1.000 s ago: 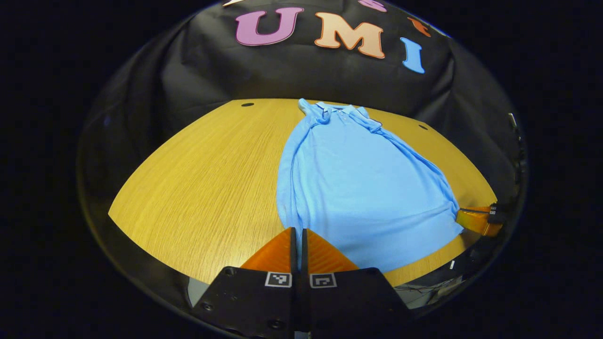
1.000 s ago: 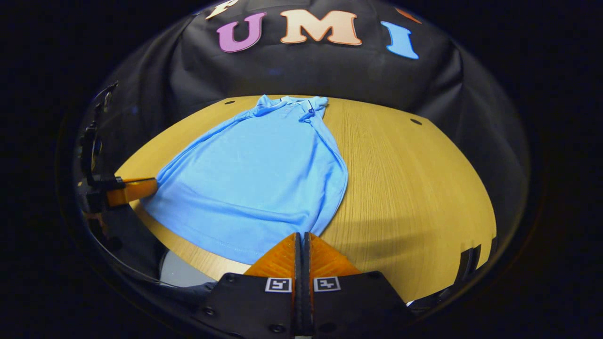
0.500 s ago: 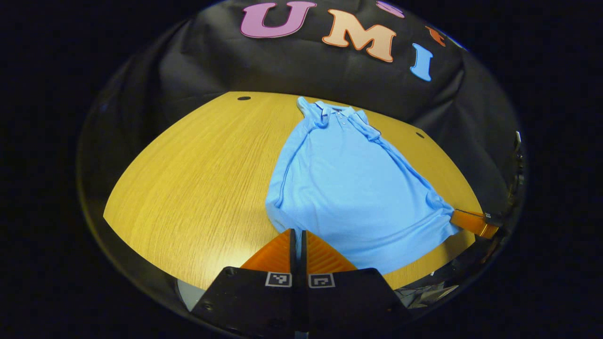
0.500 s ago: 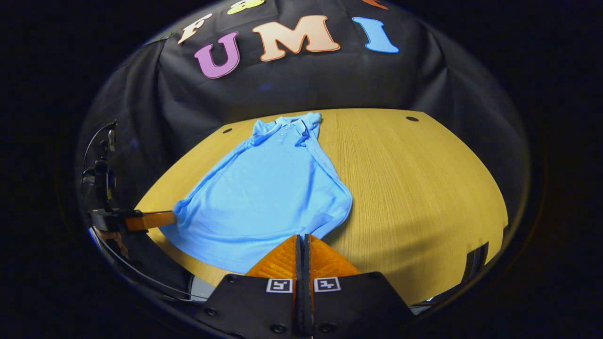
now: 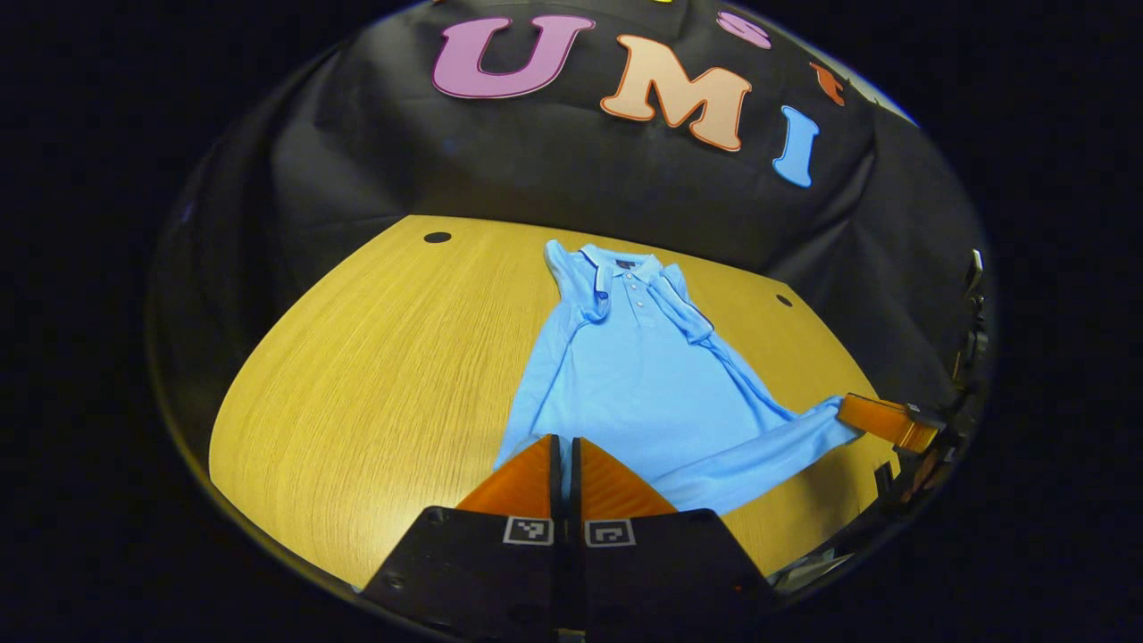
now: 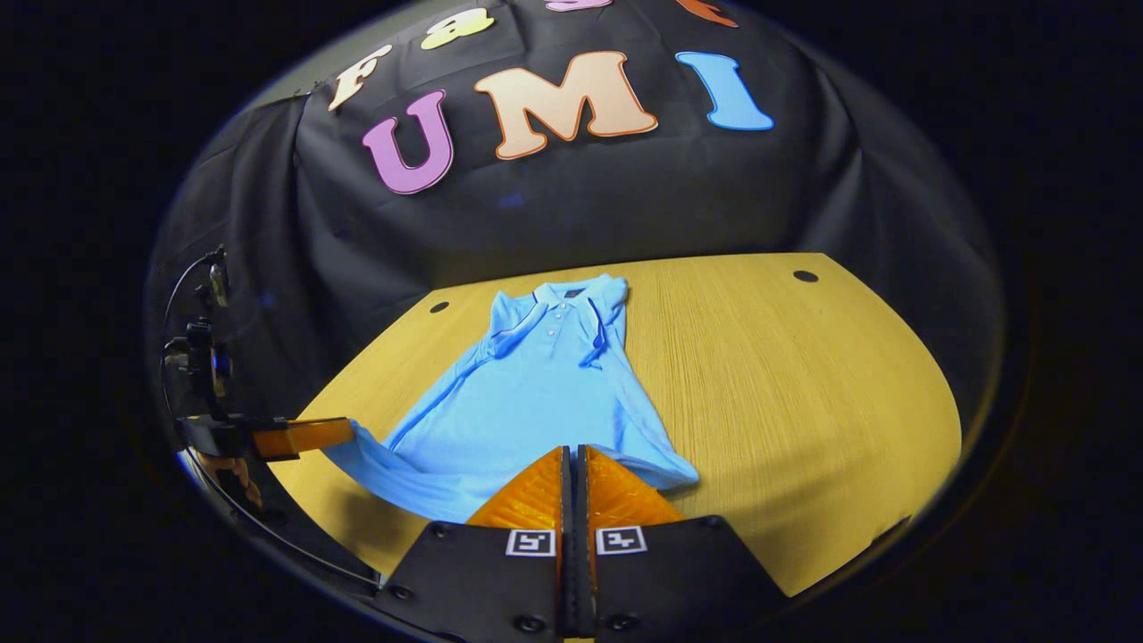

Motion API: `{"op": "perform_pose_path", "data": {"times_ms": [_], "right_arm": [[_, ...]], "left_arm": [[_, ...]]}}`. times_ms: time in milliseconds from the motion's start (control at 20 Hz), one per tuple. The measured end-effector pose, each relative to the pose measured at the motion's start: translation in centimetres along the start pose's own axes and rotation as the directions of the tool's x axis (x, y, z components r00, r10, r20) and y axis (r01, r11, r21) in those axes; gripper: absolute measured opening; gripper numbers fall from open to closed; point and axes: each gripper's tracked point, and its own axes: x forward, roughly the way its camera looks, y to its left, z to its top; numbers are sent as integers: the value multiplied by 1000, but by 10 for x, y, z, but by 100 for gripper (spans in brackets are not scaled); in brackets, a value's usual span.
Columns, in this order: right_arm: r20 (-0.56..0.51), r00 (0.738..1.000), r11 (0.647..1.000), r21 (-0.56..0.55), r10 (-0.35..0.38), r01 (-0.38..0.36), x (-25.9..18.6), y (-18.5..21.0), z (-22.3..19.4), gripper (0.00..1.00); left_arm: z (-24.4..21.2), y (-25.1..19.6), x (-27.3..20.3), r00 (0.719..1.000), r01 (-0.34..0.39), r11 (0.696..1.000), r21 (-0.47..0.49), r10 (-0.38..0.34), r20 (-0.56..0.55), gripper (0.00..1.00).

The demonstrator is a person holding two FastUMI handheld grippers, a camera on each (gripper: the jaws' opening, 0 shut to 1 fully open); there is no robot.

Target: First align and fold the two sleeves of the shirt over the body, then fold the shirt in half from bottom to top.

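Blue shirt [image 5: 638, 384] runs lengthwise away from your fingers, collar far; left gripper [image 5: 563, 439] and right gripper [image 6: 572, 450] each pinch its hem.

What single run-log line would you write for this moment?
stage: bottom-to-top fold | left gripper: shut on shirt hem | right gripper: shut on hem | hem lifted | table

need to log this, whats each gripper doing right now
left gripper: shut on the shirt hem corner
right gripper: shut on the shirt's other hem corner
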Motion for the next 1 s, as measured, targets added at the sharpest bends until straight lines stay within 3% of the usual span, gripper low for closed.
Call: {"op": "perform_pose_path", "data": {"times_ms": [550, 1000], "right_arm": [[128, 991, 999, 37, -44, 39, 102, -10, 114, 2], [164, 982, 995, 57, -93, 85, 213, -26, 168, 2]], "left_arm": [[111, 4, 92, 995, 79, 994, 73, -83, 51, 0], [194, 24, 194, 989, 85, 991, 105, -97, 110, 0]]}}
